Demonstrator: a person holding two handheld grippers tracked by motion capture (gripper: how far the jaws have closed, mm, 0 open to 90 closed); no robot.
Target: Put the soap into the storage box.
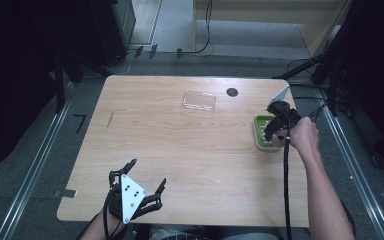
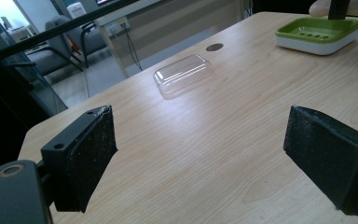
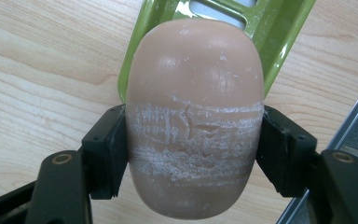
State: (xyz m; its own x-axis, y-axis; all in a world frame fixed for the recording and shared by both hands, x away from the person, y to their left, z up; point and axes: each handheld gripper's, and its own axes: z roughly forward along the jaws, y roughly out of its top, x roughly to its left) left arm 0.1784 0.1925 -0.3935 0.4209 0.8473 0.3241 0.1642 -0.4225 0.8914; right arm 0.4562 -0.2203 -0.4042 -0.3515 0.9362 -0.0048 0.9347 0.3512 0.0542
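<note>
A tan oval bar of soap [image 3: 195, 116] is clamped between the two black jaws of my right gripper [image 3: 193, 149], which is shut on it. It hangs just above a green soap dish [image 3: 279, 32] with slots in its floor. From above, the right gripper [image 1: 275, 131] is over the green dish [image 1: 261, 131] at the table's right edge. In the left gripper view the dish [image 2: 318, 33] stands far right with the soap [image 2: 338, 6] above it. My left gripper [image 1: 147, 180] rests open near the front edge, nothing between its pads [image 2: 91, 156].
A clear plastic lid [image 1: 199, 101] lies at the back middle of the wooden table [image 1: 180, 150], also seen as the clear lid [image 2: 182, 73]. A dark round grommet [image 1: 232, 92] sits behind it. The table's right edge runs close beside the dish.
</note>
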